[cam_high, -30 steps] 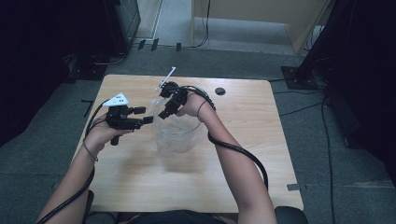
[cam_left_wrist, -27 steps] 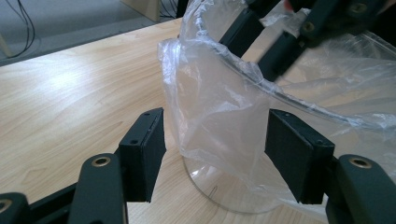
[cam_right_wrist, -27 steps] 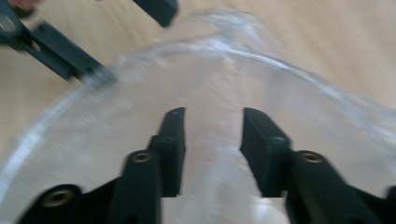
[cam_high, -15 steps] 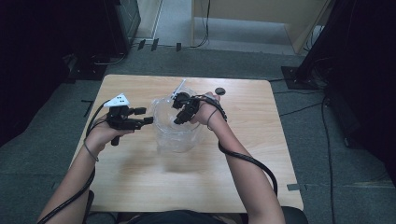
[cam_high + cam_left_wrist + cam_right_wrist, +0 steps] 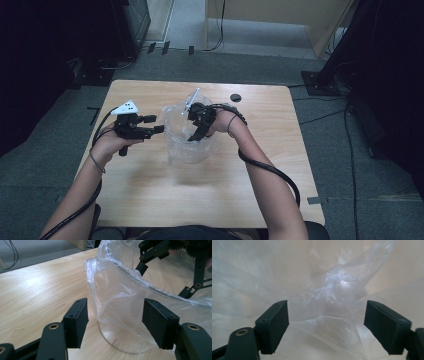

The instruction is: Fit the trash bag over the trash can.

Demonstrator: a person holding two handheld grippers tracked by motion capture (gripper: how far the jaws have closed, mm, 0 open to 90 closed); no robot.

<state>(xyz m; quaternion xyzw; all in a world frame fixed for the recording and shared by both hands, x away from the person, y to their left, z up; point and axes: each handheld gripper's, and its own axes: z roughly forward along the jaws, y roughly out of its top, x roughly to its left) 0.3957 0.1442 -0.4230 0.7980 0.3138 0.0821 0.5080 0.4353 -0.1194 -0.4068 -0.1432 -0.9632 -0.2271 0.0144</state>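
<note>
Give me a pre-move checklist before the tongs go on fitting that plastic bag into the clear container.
1. Left tongs open: ok, the jaws stand apart with nothing pinched.
2. Left tongs lined up on the bag's overhang: ok, the plastic bag draped over the clear container sits between the jaws.
3. Right tongs open: ok, jaws wide, crumpled film ahead and not gripped.
4. Right tongs inside the container: ok, the high view shows them reaching down through the rim.
5. Container upright on the table: ok.
6. Bag seated down to the container's bottom: cannot tell, the film is bunched and see-through.
</note>
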